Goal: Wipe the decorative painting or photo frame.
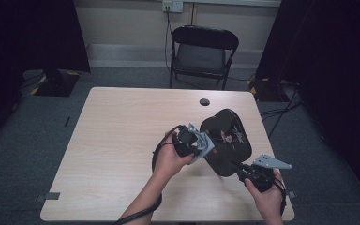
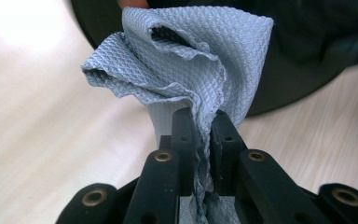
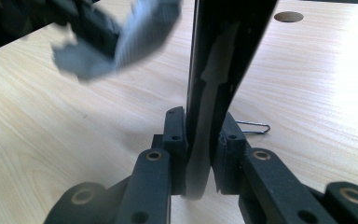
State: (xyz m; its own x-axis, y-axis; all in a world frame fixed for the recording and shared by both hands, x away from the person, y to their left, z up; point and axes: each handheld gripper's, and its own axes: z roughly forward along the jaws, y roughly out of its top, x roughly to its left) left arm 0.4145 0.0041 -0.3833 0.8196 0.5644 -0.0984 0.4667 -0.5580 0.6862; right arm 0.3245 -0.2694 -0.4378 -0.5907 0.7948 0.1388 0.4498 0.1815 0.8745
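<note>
High view: one black pan (image 1: pixel 226 140), one table (image 1: pixel 122 140).
Left gripper (image 2: pixel 200 121): jaws clamped on one grey cloth (image 2: pixel 186 60).
Right gripper (image 3: pixel 200 135): jaws clamped on pan's handle.
Writing: none legible.

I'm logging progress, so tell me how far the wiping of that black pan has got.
Done: both grips are set. The right gripper is shut on the pan's handle, holding it tilted over the table; the left gripper is shut on a grey cloth.
In hand: the cloth sits close by the pan's edge.
Left: how much is wiped cannot be told; setting pan and cloth down remains.
</note>
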